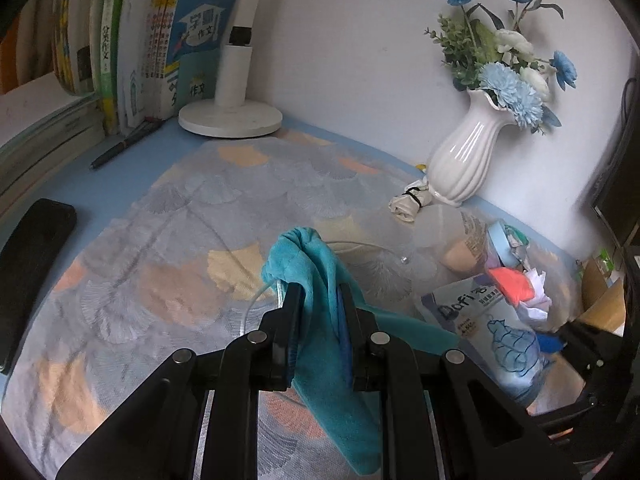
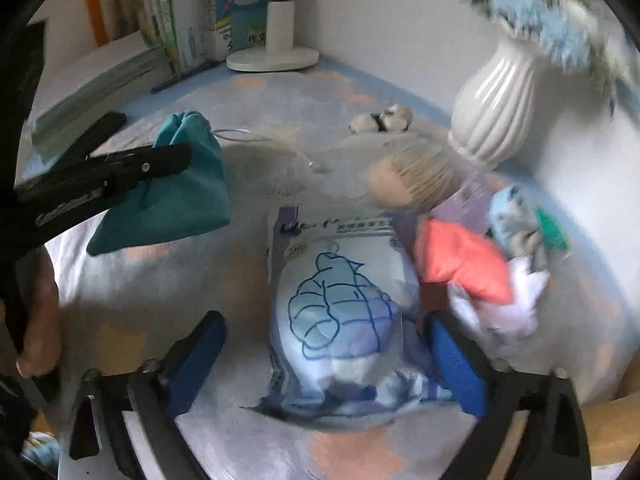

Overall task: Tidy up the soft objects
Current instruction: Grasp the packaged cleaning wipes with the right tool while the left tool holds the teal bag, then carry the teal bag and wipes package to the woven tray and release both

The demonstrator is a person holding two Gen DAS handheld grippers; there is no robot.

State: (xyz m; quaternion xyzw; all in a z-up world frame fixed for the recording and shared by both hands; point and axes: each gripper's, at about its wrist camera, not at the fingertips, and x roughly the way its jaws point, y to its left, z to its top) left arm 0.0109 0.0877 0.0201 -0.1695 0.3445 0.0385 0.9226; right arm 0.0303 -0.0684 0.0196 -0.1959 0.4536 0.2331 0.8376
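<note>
My left gripper [image 1: 320,292] is shut on a teal cloth [image 1: 324,340] and holds it up above the patterned mat; the cloth hangs down between the fingers. In the right wrist view the teal cloth [image 2: 176,196] and the left gripper [image 2: 168,160] show at the left. My right gripper [image 2: 324,344] is open, its blue pads either side of a white and blue soft pack [image 2: 340,312] lying on the mat. A pile of soft things lies beside it: a coral cloth [image 2: 460,260], a white cloth [image 2: 516,300], a peach sponge [image 2: 396,184].
A white vase [image 1: 464,152] with blue flowers stands at the back right, a tied white roll [image 1: 408,200] before it. A lamp base [image 1: 230,118], books [image 1: 132,48], a pen [image 1: 124,146] and a black phone [image 1: 28,264] stand left. A clear container [image 1: 460,240] holds the pile.
</note>
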